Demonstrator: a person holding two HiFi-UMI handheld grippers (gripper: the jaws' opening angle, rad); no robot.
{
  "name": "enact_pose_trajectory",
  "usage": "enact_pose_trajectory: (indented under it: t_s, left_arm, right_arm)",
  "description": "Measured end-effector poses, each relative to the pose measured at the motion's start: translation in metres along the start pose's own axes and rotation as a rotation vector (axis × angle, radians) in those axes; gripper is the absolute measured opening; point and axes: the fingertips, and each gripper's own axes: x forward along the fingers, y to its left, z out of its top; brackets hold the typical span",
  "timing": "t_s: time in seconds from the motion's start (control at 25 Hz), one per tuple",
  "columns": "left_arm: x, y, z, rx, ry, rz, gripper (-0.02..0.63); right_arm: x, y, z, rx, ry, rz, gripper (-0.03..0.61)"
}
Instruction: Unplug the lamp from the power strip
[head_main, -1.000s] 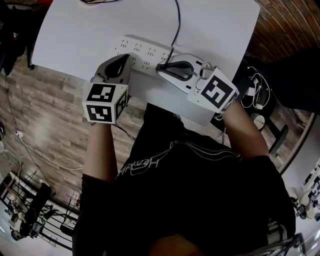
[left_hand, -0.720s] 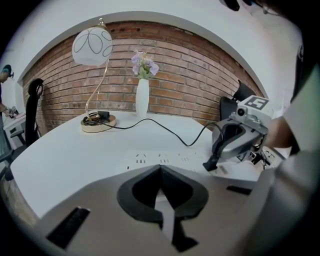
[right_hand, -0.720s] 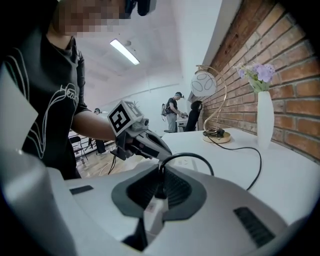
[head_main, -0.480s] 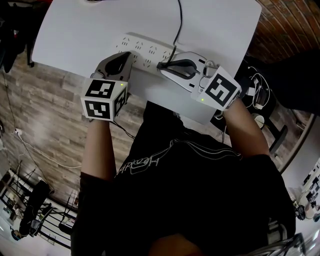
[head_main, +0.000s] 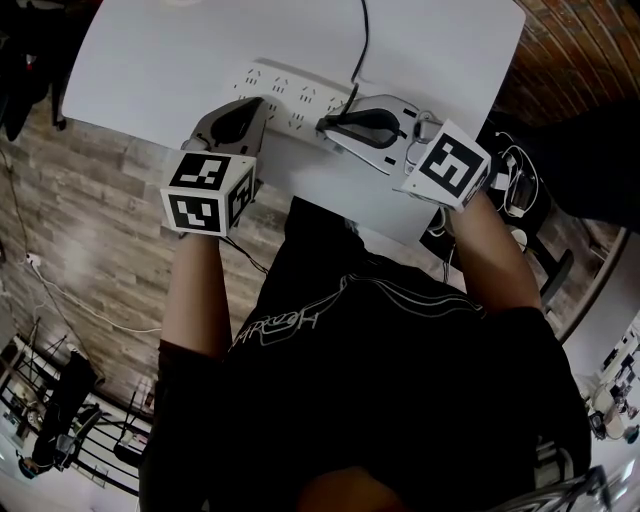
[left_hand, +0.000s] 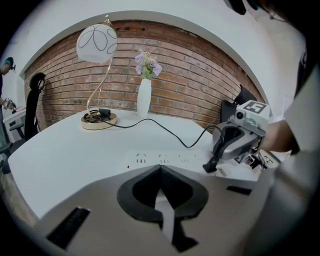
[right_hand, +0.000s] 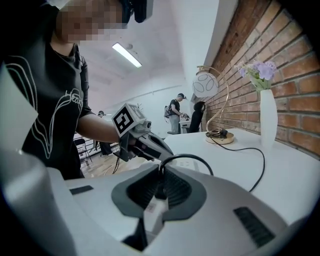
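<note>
A white power strip lies across the white table. The lamp's black cord runs down to a black plug at the strip's right part. My right gripper is shut on that plug, and in the right gripper view the plug sits between the jaws with the cord looping up. Whether the prongs are still in the socket I cannot tell. My left gripper is shut, with its tips down at the strip. The lamp stands far back.
A white vase with flowers stands by the brick wall next to the lamp's base. The table's near edge is right below both grippers, with wood floor to the left. People stand far off in the room.
Both grippers and the strip sit a little higher in the head view than a second ago. The right gripper keeps its hold on the plug, and the left stays at the strip.
</note>
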Motion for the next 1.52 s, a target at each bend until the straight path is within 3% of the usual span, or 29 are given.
enact_pose_trajectory:
  t_s: [0.24,0.56,0.72,0.88,0.96,1.2,1.36,1.52]
  left_arm:
    - [0.001,0.000,-0.001,-0.004,0.002,0.012,0.002]
    - [-0.003,0.000,0.003,-0.018,-0.006,0.016,0.002]
    - [0.000,0.000,0.003,-0.004,0.006,0.023,0.002]
    - [-0.001,-0.001,0.008,0.003,0.005,0.022,0.002]
    - [-0.002,-0.001,0.005,-0.008,-0.002,0.017,0.002]
    - [-0.006,-0.003,-0.002,0.001,-0.011,0.011,0.002]
    - [-0.006,-0.004,0.003,-0.030,-0.011,-0.003,0.002]
    - [-0.025,-0.013,0.023,-0.054,-0.087,-0.017,0.002]
  right_arm:
    - [0.001,0.006,-0.001,-0.064,0.004,0.023,0.017]
    - [-0.004,0.000,0.003,0.052,0.004,0.049,0.017]
    - [-0.002,0.007,0.005,-0.040,0.005,0.039,0.015]
    - [-0.005,0.019,0.045,-0.038,-0.120,0.076,0.015]
    - [-0.002,0.015,0.053,-0.085,-0.085,0.047,0.017]
    - [-0.027,-0.009,0.051,-0.043,-0.063,-0.072,0.017]
    - [-0.042,-0.022,0.054,0.048,-0.122,-0.182,0.017]
    - [-0.055,-0.017,0.059,0.114,-0.156,-0.226,0.017]
